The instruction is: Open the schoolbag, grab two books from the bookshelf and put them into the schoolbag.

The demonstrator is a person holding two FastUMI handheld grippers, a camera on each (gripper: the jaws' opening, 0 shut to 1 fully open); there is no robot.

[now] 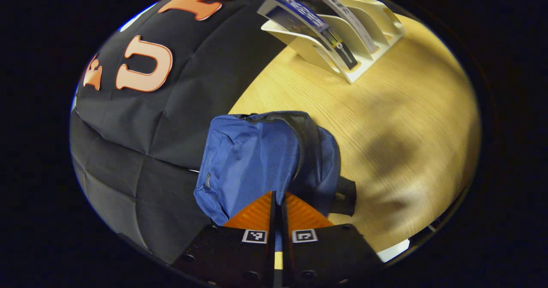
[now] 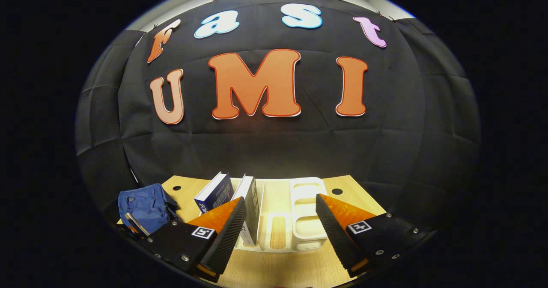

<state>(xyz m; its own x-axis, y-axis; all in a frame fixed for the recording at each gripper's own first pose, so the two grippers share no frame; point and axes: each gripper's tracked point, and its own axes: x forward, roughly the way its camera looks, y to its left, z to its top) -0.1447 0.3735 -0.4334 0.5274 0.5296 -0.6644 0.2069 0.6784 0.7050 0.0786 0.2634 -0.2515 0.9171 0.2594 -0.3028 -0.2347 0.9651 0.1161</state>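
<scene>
Wooden table (image 1: 385, 121) bearing blue schoolbag (image 1: 252, 159) beside white bookshelf (image 2: 306, 213) with two books (image 2: 216, 191), left gripper (image 1: 278, 204) pinching closed by the zipper (image 1: 299, 151), likely opening, right gripper (image 2: 280, 217) waiting agape, needing alignment on a book.

The left gripper view looks down, close over the schoolbag (image 1: 257, 159), with the bookshelf (image 1: 342, 35) at the frame's upper right. The right gripper view faces the booth wall level and farther back, bookshelf (image 2: 295, 219) low centre, schoolbag (image 2: 143, 209) lower left. Both share the table (image 1: 385, 121).
</scene>
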